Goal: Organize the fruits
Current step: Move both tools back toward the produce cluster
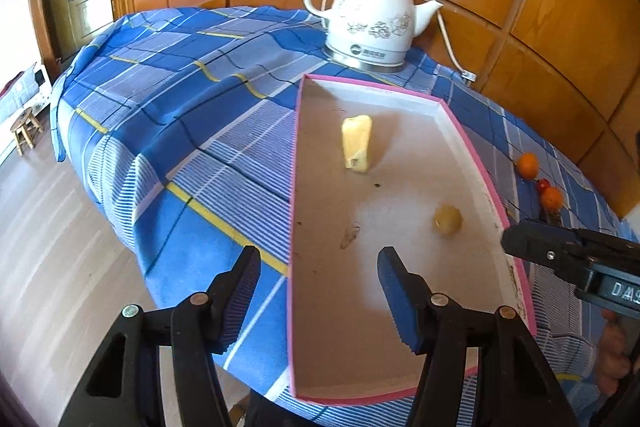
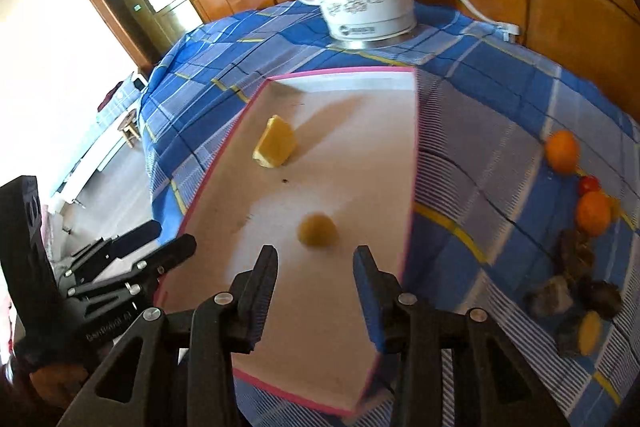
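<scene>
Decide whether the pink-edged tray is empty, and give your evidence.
Not empty. The pink-edged tray holds a yellow fruit wedge and a small round yellow fruit; the oranges lie outside on the tablecloth.

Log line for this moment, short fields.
left gripper: open, empty | right gripper: open, empty, near round yellow fruit | tray: that fruit plus yellow wedge | cloth: two oranges waiting

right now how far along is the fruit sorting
Done: a yellow wedge and a small round yellow fruit lie in the pink-rimmed tray. In hand: nothing; the left gripper and right gripper are open and empty. Left: two oranges, a small red fruit and darker pieces on the tablecloth.
</scene>
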Demonstrator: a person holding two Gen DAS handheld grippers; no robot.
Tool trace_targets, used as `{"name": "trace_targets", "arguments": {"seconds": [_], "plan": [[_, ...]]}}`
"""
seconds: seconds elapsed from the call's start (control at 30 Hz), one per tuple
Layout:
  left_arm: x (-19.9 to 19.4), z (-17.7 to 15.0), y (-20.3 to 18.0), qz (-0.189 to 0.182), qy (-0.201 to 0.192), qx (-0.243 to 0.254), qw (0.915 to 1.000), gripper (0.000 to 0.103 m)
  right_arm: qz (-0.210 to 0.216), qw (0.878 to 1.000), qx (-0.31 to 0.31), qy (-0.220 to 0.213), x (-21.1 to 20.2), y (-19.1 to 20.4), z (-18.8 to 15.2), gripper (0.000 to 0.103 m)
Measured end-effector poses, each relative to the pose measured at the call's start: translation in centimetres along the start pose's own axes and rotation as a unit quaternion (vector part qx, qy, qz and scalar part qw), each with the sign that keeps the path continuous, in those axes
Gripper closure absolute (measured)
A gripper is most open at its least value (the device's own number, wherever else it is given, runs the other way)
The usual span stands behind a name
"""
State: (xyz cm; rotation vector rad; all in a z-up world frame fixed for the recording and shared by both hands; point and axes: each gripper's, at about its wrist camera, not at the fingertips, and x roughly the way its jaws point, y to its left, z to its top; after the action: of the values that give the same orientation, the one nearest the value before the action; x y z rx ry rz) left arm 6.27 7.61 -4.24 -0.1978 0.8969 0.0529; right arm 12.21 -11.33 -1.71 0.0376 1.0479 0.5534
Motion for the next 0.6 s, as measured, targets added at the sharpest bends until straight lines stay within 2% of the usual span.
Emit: {"name": "trace_targets", "arguments": {"seconds": [0.37,0.6], "plan": [[-0.4,-0.2,-2.9,-0.027,0.003,0.045,0.9986,0.041,-0.062,0.998,0.023,-0.021,-5.4,-5.4,-2.5,0.063],[-1.1,0.0,-5.9,-0.067,0.0,0.086,0.9941,0.041,-0.114,0.99,0.061,-0.048,-10.0,-10.9,-3.3,0.062]]}}
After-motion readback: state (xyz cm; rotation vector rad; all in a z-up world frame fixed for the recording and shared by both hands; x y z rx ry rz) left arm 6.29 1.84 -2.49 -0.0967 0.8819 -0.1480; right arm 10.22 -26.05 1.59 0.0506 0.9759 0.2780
